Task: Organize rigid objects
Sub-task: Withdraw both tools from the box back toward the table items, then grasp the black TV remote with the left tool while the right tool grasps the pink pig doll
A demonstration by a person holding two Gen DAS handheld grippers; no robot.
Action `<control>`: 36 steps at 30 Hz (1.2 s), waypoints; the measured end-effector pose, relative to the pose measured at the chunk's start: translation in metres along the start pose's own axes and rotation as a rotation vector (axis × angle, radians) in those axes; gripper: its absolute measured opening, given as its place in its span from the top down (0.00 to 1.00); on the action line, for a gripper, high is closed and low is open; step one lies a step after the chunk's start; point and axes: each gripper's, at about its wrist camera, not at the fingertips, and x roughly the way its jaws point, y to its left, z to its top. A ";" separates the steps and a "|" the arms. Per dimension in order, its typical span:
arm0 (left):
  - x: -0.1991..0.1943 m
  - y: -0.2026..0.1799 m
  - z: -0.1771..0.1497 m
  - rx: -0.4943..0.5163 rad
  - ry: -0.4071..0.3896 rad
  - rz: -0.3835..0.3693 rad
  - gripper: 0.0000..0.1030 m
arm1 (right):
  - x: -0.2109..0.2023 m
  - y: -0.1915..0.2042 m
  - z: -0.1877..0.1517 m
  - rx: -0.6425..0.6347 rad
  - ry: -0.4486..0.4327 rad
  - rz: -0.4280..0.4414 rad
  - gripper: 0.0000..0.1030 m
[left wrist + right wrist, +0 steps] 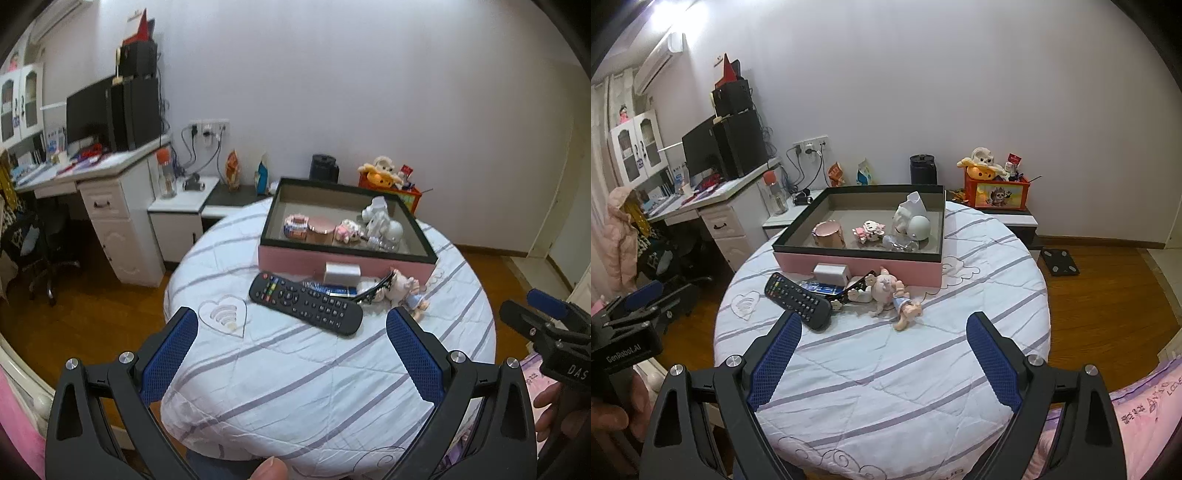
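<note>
Several items already lay in the pink box (857, 264); the remote (798, 301), doll (890, 291) and small white box (831, 274) remained on the table (886, 369). Both claws, left claw (291, 325) and right claw (882, 328), stood wide open, empty.

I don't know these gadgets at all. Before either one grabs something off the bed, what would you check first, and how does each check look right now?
1. Left gripper jaws wide and empty: ok.
2. Right gripper jaws wide and empty: ok.
3. Remote lies unobstructed, nearest the jaws: ok.
4. Free floor space in the tray: ok.
5. Doll separate from the black hair clip: cannot tell.
</note>
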 end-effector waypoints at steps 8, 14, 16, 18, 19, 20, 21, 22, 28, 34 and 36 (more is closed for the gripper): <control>0.052 0.000 -0.008 -0.046 0.106 -0.003 0.00 | 0.033 -0.004 0.001 -0.019 0.064 -0.023 0.10; 0.098 -0.001 -0.009 -0.113 0.180 -0.003 0.00 | 0.067 -0.011 -0.002 -0.033 0.132 -0.046 0.10; 0.112 -0.003 -0.007 -0.139 0.199 -0.009 0.00 | 0.076 -0.014 -0.002 -0.034 0.152 -0.052 0.10; 0.127 -0.006 -0.005 -0.162 0.211 -0.002 0.00 | 0.085 -0.018 -0.003 -0.034 0.167 -0.052 0.10; 0.133 -0.007 -0.004 -0.171 0.214 0.003 0.00 | 0.089 -0.019 -0.003 -0.032 0.174 -0.052 0.10; 0.140 -0.008 -0.002 -0.181 0.220 0.009 0.00 | 0.092 -0.021 -0.003 -0.031 0.179 -0.054 0.10; 0.149 -0.010 -0.001 -0.192 0.229 0.018 0.00 | 0.095 -0.022 -0.003 -0.031 0.183 -0.055 0.10; 0.154 -0.011 0.000 -0.198 0.236 0.028 0.00 | 0.098 -0.024 -0.002 -0.032 0.188 -0.054 0.10; 0.192 -0.015 -0.009 -0.222 0.310 0.110 0.00 | 0.118 -0.031 0.002 -0.037 0.209 -0.055 0.10; 0.183 -0.016 -0.023 -0.152 0.276 0.157 0.00 | 0.138 -0.030 0.004 -0.053 0.236 -0.038 0.10; 0.174 -0.010 -0.029 -0.148 0.273 0.156 0.00 | 0.143 -0.028 0.004 -0.067 0.241 -0.026 0.10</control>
